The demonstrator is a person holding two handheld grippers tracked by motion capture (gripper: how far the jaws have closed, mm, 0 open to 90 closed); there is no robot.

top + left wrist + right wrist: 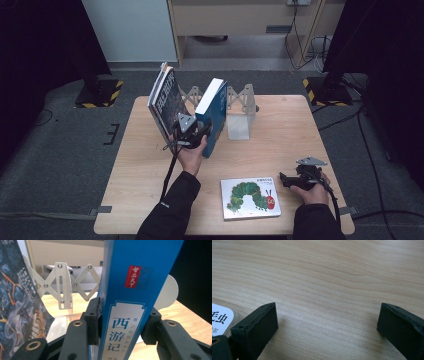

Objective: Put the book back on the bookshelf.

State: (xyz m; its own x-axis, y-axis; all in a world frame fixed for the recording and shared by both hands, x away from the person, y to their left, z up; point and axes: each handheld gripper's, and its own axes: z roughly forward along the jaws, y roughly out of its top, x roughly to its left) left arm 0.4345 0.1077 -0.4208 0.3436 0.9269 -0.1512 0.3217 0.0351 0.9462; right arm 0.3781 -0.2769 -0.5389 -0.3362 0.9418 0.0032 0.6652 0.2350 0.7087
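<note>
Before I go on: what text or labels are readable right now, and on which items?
"西游记": white label on the blue book's spine.
"智品天下": red stamp on the same spine.
Small line beside the title: too small to read.
"虫": corner of the caterpillar picture book; rest cut off.
Title on the dark book: large characters, too blurred to read.

Overhead light even on the desk (pixel 280 125), room edges dark. High view soft, low-res. Left gripper view: blue book (pixel 130 290) sharp, background hazy. Right gripper view: wood grain crisp, soft shadows beside near, slightly blurred jaws.
</note>
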